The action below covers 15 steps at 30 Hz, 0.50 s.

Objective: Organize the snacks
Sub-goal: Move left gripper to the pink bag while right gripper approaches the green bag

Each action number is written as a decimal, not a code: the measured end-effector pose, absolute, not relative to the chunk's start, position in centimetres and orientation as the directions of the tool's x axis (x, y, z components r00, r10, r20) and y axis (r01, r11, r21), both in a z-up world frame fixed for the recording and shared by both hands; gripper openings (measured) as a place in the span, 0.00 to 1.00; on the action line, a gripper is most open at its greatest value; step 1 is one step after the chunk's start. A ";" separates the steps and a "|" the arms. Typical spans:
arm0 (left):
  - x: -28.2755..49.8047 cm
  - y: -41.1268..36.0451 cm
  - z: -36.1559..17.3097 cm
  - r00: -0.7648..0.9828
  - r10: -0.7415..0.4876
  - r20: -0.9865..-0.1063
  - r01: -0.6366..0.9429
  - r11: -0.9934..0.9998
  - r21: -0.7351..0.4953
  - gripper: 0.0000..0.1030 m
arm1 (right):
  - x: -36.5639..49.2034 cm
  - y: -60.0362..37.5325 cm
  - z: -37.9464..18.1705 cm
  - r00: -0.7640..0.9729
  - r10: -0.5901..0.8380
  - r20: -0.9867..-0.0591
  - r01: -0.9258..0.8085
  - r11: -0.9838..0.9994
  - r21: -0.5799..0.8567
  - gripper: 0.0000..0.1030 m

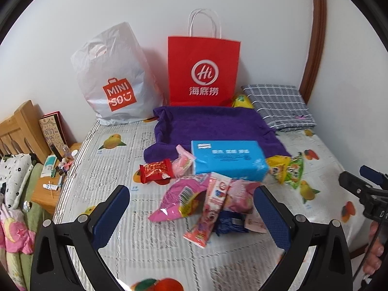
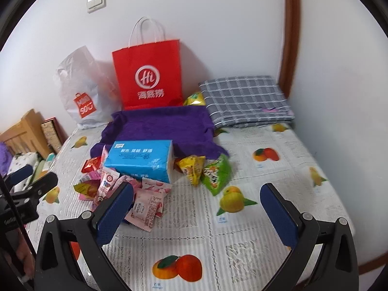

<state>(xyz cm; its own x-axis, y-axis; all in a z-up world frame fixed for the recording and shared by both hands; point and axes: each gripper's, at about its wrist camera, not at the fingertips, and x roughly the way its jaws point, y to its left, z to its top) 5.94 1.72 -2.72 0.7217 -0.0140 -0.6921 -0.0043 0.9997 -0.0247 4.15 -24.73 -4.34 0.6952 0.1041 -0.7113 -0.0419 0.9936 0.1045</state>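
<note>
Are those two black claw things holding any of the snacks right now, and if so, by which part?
No, nothing is held. The left gripper stands open above the pink snack packets, and the right gripper stands open over the fruit-print cover.

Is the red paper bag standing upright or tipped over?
Upright. The red paper bag stands on its base against the wall behind the purple towel, white handles pointing up. Whether anything is inside cannot be told.
</note>
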 end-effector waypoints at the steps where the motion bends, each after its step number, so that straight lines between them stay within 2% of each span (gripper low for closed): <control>1: 6.4 1.9 -3.1 0.716 -0.015 -0.698 -0.005 1.000 -0.026 1.00 | 4.7 -25.1 -5.0 0.684 0.113 -0.721 -0.038 0.992 0.119 0.99; 8: 10.2 3.4 -6.7 0.657 -0.021 -0.754 -0.027 0.998 -0.051 0.97 | 8.8 -27.9 -9.8 0.645 0.135 -0.752 0.013 0.982 0.188 0.98; 12: 12.1 4.0 -8.2 0.626 -0.013 -0.780 -0.031 0.999 -0.041 0.95 | 11.6 -28.4 -12.3 0.610 0.064 -0.790 0.035 0.994 0.108 0.87; 15: 13.1 4.4 -9.0 0.611 -0.009 -0.792 -0.044 0.998 -0.045 0.96 | 13.3 -29.0 -13.9 0.592 0.069 -0.803 0.034 0.993 0.110 0.82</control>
